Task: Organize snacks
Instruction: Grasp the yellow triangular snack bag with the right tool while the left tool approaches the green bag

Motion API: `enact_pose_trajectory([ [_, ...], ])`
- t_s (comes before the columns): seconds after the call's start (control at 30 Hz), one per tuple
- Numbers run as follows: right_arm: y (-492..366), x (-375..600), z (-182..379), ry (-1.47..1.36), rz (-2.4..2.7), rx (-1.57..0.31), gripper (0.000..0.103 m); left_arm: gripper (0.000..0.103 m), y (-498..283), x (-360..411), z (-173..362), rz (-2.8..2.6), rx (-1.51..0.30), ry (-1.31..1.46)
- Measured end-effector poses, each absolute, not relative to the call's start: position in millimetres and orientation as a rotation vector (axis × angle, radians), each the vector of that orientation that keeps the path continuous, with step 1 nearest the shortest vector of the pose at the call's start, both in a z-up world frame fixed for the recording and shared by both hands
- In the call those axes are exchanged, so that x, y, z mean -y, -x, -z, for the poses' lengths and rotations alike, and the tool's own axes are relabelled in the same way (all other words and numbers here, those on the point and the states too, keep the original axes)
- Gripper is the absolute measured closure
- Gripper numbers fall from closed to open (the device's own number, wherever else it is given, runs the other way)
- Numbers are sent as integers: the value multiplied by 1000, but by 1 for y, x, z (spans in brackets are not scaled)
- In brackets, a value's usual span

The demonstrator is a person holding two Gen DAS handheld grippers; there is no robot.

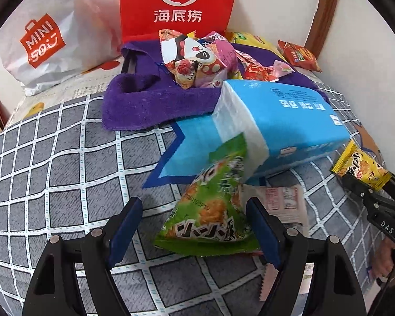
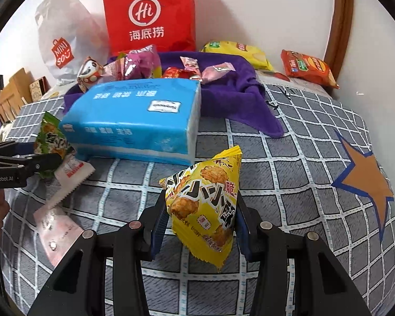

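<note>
Right hand-held gripper clamps yellow snack packet; left hand-held gripper wide.

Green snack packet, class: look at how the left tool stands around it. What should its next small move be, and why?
Probably close the left tool on the green snack packet. Its pads stand wide on either side of the packet, not pressing it, and the packet leans on the blue tissue pack. The right tool already grips the yellow snack packet.

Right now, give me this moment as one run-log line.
left gripper: open around green snack packet | right gripper: shut on yellow snack packet | blue tissue pack: on checked bedcover | other snacks: on purple towel
</note>
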State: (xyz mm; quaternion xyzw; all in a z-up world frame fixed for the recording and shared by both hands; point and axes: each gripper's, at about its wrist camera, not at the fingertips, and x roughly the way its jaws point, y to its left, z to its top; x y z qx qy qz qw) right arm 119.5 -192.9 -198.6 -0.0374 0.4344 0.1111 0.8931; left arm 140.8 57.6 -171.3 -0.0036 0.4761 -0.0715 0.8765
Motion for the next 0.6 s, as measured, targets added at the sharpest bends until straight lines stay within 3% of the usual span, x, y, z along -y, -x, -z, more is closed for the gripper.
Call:
enact_pose_trajectory([
  [0.33, -129, 201, 213, 57, -188, -900, 58, 23, -133, -60, 180, 118, -916, -21],
  [0.53, -130, 203, 214, 42, -196, -905, 57, 7, -136, -56, 182, 108, -936, -50],
  [0.6, -130, 203, 214, 41, -199, -906, 56, 7, -136, -58, 182, 111, -935, -38],
])
